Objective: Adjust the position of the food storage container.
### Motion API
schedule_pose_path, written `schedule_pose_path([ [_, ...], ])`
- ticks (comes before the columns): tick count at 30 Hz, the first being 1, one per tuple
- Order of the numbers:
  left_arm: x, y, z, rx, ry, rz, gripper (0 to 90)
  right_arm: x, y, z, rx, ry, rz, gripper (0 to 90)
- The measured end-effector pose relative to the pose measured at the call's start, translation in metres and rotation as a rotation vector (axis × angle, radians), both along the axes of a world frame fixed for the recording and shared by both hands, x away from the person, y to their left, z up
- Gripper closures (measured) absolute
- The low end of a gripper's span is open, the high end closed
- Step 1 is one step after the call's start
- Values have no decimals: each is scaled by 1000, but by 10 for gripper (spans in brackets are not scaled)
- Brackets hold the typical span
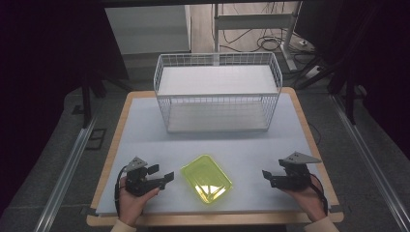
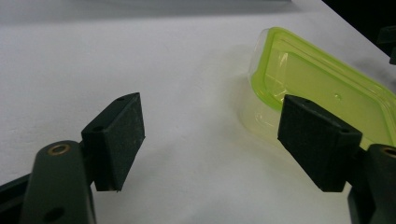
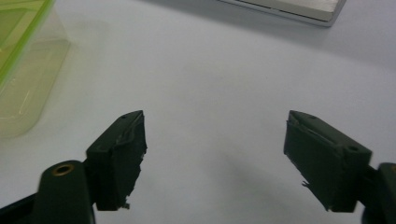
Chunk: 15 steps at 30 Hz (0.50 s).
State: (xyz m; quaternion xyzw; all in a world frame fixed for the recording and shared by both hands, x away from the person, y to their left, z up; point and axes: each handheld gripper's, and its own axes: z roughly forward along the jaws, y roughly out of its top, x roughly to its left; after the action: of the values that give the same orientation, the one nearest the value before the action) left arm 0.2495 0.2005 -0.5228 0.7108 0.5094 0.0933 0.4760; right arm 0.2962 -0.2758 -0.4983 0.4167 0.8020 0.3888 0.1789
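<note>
Both grippers released, lidded box lying between them

The left gripper (image 1: 163,174) and right gripper (image 1: 267,175) stand wide apart-jawed, holding nothing; the yellow-green plastic box (image 1: 206,178) lies on the desk (image 1: 145,125) just beside the left gripper (well apart from the right). It looks light, stiff and slick; take it across the rim.

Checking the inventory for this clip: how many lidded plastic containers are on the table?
1. The yellow-green container lies on the table's near half, between the two grippers, in front of the white wire basket, which looks empty.
</note>
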Motion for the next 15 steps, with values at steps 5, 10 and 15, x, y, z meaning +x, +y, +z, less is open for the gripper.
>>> schedule_pose_path([
  [5,0,1,0,1,-1,-2,224,-2,-2,3,7,6,-5,288],
  [10,-1,-1,1,8,-3,0,223,-7,-4,9,25,-10,0,537],
  [15,-1,0,0,6,-1,4,224,-8,-3,13,31,-3,39,734],
])
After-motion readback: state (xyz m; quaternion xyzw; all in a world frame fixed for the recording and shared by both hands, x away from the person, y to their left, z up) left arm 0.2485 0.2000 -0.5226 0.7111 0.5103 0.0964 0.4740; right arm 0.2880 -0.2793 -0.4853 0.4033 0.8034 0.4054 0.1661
